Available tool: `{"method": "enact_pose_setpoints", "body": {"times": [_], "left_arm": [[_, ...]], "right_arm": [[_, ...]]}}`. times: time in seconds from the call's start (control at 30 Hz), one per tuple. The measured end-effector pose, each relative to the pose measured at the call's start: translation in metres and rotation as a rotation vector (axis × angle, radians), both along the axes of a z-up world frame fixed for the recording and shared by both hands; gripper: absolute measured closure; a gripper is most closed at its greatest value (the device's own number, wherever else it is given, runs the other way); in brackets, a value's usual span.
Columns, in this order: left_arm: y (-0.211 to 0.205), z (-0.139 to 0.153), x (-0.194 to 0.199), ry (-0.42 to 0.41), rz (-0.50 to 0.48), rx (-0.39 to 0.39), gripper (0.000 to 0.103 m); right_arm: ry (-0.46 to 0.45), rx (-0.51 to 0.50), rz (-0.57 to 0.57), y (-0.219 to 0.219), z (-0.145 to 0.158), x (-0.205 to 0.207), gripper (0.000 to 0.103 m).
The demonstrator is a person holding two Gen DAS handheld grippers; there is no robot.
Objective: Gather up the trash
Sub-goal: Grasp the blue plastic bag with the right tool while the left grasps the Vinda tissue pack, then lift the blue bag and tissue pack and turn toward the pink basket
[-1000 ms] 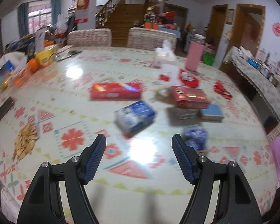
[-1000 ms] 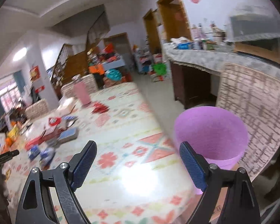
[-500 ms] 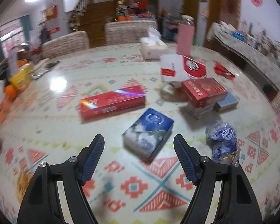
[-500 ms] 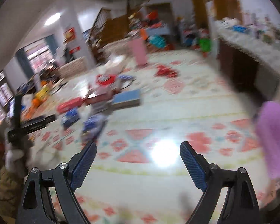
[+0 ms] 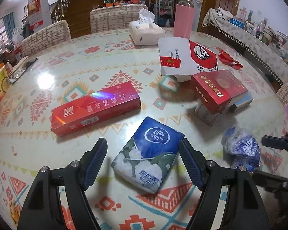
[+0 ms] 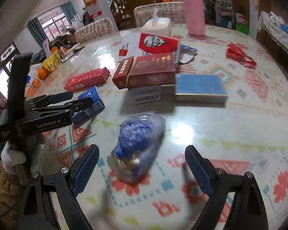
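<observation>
My left gripper (image 5: 144, 161) is open, its fingers on either side of a blue Vinda tissue pack (image 5: 147, 155) that lies on the patterned table (image 5: 67, 76). My right gripper (image 6: 142, 166) is open around a crumpled blue plastic wrapper (image 6: 138, 140), which also shows in the left wrist view (image 5: 242, 149). The left gripper (image 6: 71, 99) shows in the right wrist view over the tissue pack (image 6: 90, 99). More litter lies beyond: a long red carton (image 5: 94, 107), a dark red box (image 5: 217, 90) on a stack, a KFC paper bag (image 5: 186, 57) and a red wrapper (image 5: 229, 59).
A blue-topped box (image 6: 199, 88) lies beside the stack. A white tissue box (image 5: 146, 31) and a pink bottle (image 5: 183, 19) stand at the far side. Oranges (image 6: 42, 72) and a yellow box (image 6: 51, 61) sit at the left edge. Chairs (image 5: 115, 18) stand behind the table.
Both grippers have moved in low over the table. The left has closed in on the tissue pack; the right swung away from the purple bin to the blue wrapper. Both stay open.
</observation>
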State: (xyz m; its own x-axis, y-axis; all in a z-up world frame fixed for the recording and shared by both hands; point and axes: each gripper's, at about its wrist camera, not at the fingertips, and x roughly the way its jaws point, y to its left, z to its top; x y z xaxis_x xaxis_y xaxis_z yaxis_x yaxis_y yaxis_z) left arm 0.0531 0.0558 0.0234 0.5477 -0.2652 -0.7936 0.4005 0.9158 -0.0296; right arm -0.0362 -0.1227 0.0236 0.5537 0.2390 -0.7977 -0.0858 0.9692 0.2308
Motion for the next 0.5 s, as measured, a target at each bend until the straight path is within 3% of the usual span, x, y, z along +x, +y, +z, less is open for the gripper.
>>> {"method": "enact_pose_setpoints", "body": {"times": [0.13, 0.23, 0.33, 0.37, 0.4, 0.5], "left_arm": [[-0.004, -0.007, 0.001, 0.014, -0.014, 0.010, 0.029], [-0.004, -0.008, 0.000, 0.017, -0.006, 0.024, 0.051], [0.001, -0.005, -0.002, 0.015, 0.013, 0.009, 0.053], [0.003, -0.003, -0.003, 0.012, 0.027, 0.003, 0.053], [0.004, -0.001, -0.004, 0.008, 0.037, -0.001, 0.053], [0.009, 0.009, -0.011, -0.011, 0.061, -0.026, 0.053]], "right_arm": [[-0.015, -0.034, -0.008, 0.011, -0.001, 0.008, 0.009], [-0.024, -0.066, -0.011, 0.018, -0.003, 0.013, 0.012], [-0.034, -0.113, -0.015, 0.023, -0.004, 0.014, 0.032], [-0.032, -0.124, -0.013, 0.024, -0.005, 0.014, 0.047], [-0.028, -0.129, -0.011, 0.026, -0.007, 0.014, 0.053], [-0.038, -0.126, -0.008, 0.025, -0.006, 0.011, 0.054]]}}
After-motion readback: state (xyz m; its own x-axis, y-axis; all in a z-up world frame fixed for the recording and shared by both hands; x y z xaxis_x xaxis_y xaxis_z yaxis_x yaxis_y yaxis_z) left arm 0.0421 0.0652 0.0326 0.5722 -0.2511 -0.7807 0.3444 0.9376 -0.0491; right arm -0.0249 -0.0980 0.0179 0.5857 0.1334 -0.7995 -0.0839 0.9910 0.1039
